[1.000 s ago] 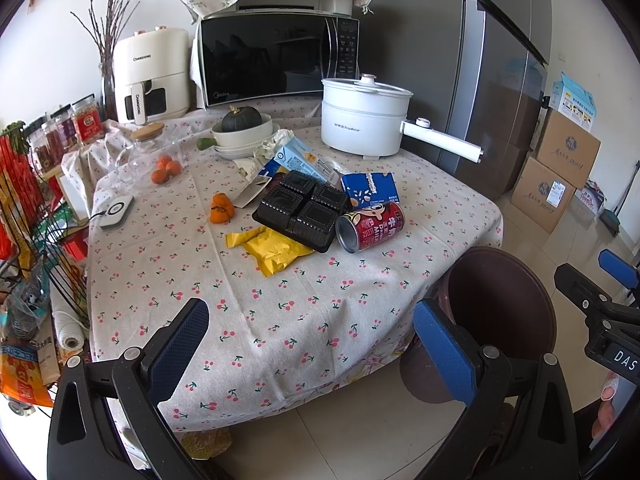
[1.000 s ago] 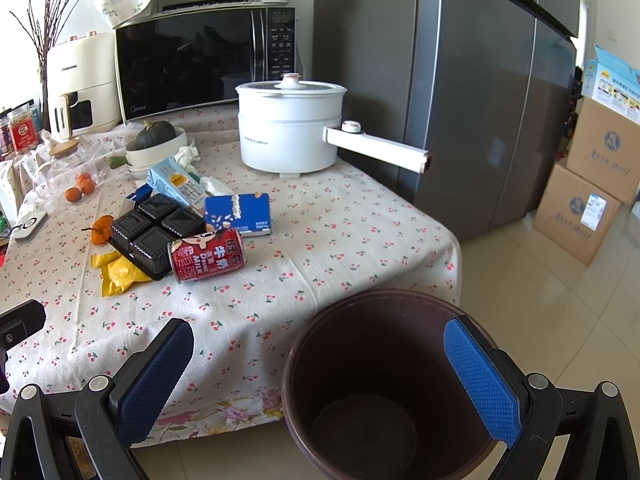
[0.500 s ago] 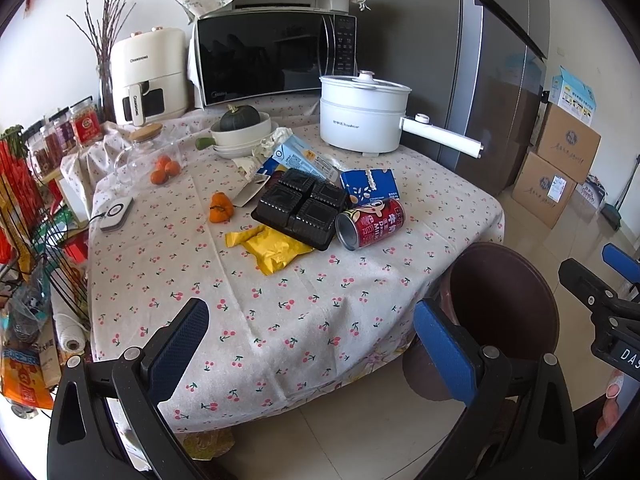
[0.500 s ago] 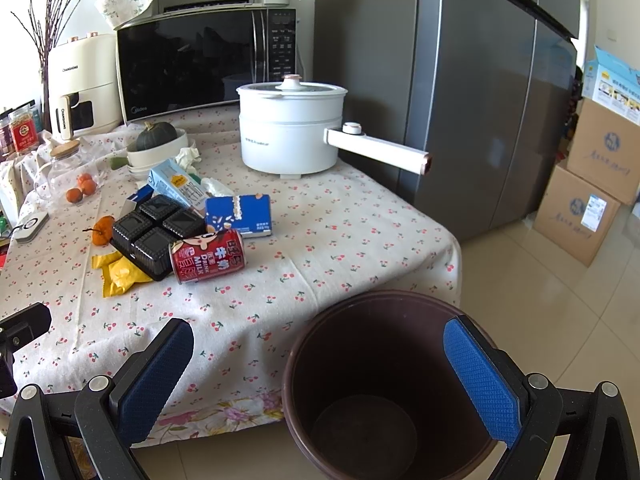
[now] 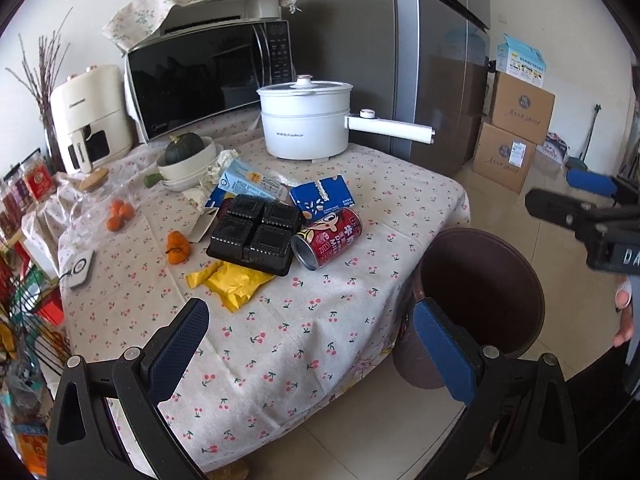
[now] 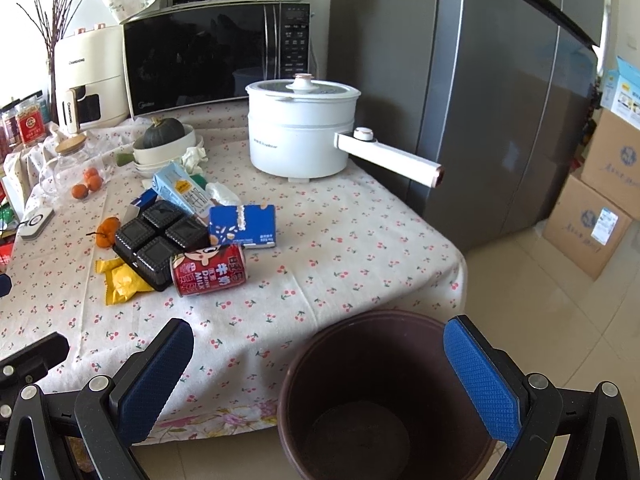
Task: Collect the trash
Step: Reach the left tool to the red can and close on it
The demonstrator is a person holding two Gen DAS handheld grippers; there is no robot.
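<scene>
Trash lies in a cluster on the cherry-print tablecloth [image 5: 280, 332]: a red drink can [image 5: 328, 236] [image 6: 208, 272] on its side, a black plastic tray [image 5: 256, 236] [image 6: 160, 240], a yellow wrapper [image 5: 236, 284] [image 6: 120, 284], a dark blue carton [image 5: 322, 198] [image 6: 244, 226] and a light blue carton [image 5: 248, 182] [image 6: 182, 192]. A brown bin [image 5: 480, 292] [image 6: 384, 396] stands on the floor at the table's near corner. My left gripper [image 5: 312, 344] is open over the table's near edge. My right gripper [image 6: 316, 376] is open above the bin, holding nothing.
A white electric pot [image 6: 304, 128] with a long handle, a microwave [image 6: 216, 56], an air fryer [image 5: 88, 120], a bowl with a squash [image 6: 164, 140] and small oranges [image 5: 120, 214] crowd the table's back. A grey fridge [image 6: 500, 100] and cardboard boxes [image 6: 600, 208] stand right.
Both grippers have drifted slightly closer to the table, the left view swinging a little rightward. Both stay open and nothing on the table has moved.
</scene>
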